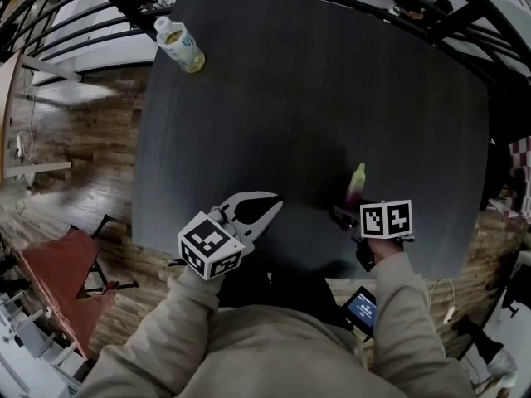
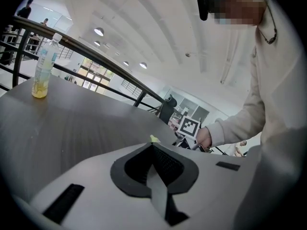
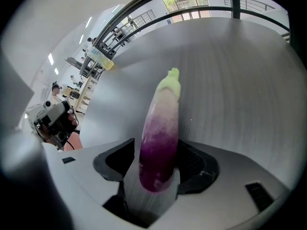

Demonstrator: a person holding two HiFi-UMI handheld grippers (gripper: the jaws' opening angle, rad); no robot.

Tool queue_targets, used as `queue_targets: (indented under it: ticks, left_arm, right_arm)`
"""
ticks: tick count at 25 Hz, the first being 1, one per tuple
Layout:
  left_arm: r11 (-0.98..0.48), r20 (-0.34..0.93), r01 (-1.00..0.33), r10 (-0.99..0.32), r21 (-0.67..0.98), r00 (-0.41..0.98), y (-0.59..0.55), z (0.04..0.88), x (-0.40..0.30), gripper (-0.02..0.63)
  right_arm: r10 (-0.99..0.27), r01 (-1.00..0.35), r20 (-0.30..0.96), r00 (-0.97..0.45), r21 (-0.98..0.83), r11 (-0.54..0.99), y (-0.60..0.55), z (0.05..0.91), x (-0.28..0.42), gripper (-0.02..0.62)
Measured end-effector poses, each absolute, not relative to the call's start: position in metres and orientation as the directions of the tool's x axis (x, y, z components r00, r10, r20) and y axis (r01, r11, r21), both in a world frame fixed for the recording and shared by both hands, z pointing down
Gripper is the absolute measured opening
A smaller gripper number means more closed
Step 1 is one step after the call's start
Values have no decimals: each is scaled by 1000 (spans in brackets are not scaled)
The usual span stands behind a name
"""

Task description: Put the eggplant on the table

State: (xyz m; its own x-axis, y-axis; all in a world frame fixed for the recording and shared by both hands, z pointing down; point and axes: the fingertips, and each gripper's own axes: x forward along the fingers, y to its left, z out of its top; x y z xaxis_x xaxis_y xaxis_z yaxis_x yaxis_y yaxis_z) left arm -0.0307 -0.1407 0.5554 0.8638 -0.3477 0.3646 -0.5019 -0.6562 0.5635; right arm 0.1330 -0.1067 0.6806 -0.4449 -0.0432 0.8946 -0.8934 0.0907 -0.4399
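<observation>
Eggplant [image 3: 162, 119] placement looks all but done: it seems to lie on the dark desk [image 1: 315, 98], at about 4 o'clock of the top in the head view, near our edge, with its tip pointing to 12 o'clock. The right gripper [image 3: 158, 145] brackets its purple end, its fingers [image 3: 197, 163] spread wide, with a gap showing on one side, so we judge it released rather than gripped. Next we should draw that gripper straight back toward 6 o'clock without nudging the eggplant into a roll. It is slender and glossy, deep purple fading through white to a pale green tip. The left gripper [image 2: 152, 145] hangs at 7 o'clock, its fingers closed on nothing.
</observation>
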Motion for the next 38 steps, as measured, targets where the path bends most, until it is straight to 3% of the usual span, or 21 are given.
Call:
queue_targets:
  ticks: [26,38]
  left_arm:
    - [-674,375,-510,-352,534,858,-141,534,-46,6]
    - [-740,355,-495,-359,456,863,-161,481,-36,6]
  right_arm:
    - [-105,-909,903,-417,-417,30,-107,676,156,275]
    - [-161,-898,884,-440,-439,42,-112,649,166,275]
